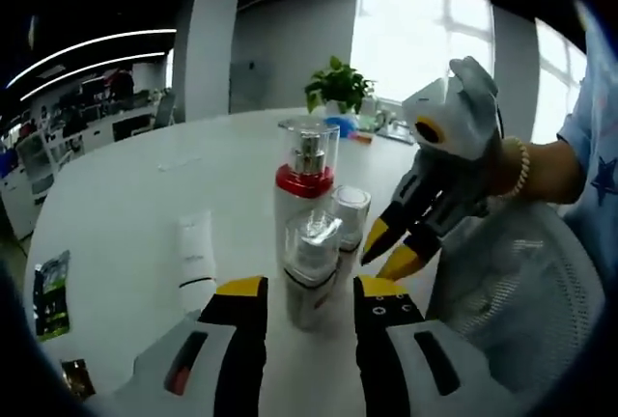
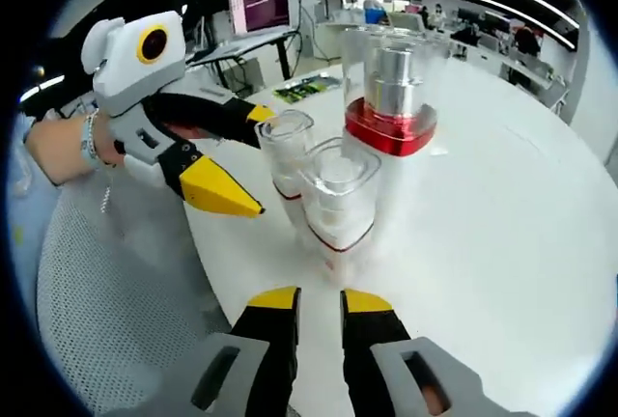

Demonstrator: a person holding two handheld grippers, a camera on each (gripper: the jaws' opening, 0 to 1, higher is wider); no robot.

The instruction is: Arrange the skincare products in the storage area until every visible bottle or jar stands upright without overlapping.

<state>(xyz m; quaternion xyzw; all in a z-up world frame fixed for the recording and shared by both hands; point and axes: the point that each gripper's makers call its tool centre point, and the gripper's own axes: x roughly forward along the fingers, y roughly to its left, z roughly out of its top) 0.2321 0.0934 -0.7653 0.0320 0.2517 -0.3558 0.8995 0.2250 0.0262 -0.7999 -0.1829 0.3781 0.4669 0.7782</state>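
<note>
Standing upright on your white desk [image 1: 116,205], three clear-capped bottles cluster together: the tall red-collared pump bottle [image 1: 305,180] farthest. Your left claw [image 1: 309,293] gapes around the nearest bottle [image 1: 311,277]; your right claw [image 2: 319,299] sits apart, empty, near them.

Both hand-held grippers, left [image 1: 309,301] and right [image 2: 319,304], hold jaws parted.

Views face each other, close, sharing bottles [image 1: 307,234] [image 2: 362,147]

Glossy white table [image 1: 135,195], clear-capped plastic bottles [image 1: 307,171]
</note>
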